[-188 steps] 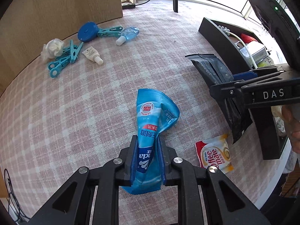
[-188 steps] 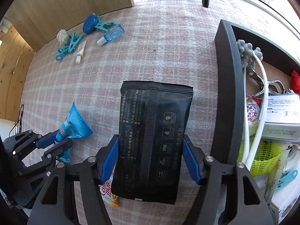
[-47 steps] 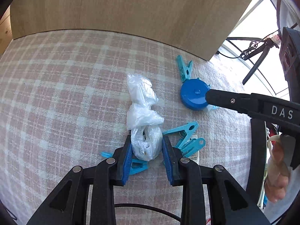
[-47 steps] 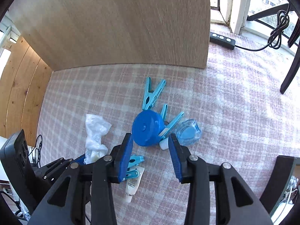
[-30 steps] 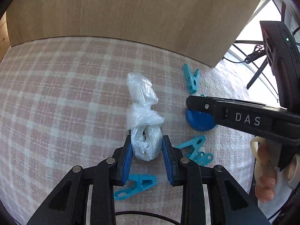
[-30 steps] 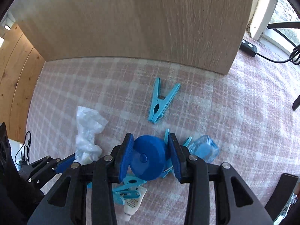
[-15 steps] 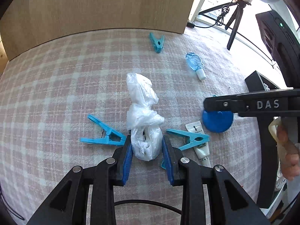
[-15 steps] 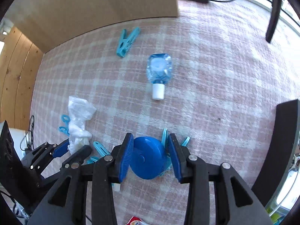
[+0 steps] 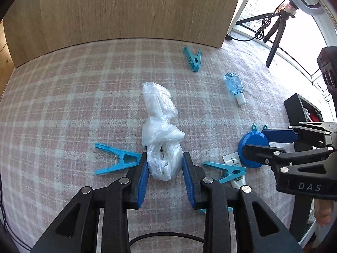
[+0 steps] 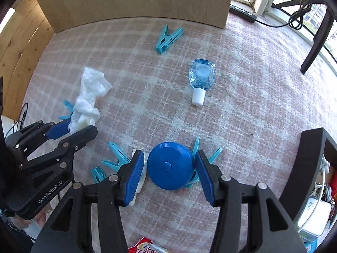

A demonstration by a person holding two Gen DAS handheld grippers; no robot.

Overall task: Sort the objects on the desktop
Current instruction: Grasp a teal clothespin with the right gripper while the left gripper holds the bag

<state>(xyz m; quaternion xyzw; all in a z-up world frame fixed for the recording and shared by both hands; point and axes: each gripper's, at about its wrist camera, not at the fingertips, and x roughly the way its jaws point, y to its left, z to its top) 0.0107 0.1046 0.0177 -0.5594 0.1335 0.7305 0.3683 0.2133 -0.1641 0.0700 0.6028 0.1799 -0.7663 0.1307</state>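
The left gripper (image 9: 165, 174) is squeezed tight on a crumpled white plastic bag (image 9: 161, 135), and the bag's long side runs straight out from the tongs, toward the far wooden edge of the table (image 9: 63, 97). The right gripper (image 10: 169, 174) has a round blue disc (image 10: 169, 165) sitting between its two blue pads, but the jaws are opening and there is a thin gap on each side, so the pads do not press on it now. The disc seems to lie on top of some blue clothes pegs (image 10: 114, 157) and beside a small white tube (image 9: 234, 168), near the right edge of the table. A black box (image 10: 305, 168) with things already in it stands just to the right of the disc, at that same edge. The right hand is the nearer one to the box, and the left hand with the bag is farther away, toward the middle of the table. I think the bag must travel to the right to reach the box.
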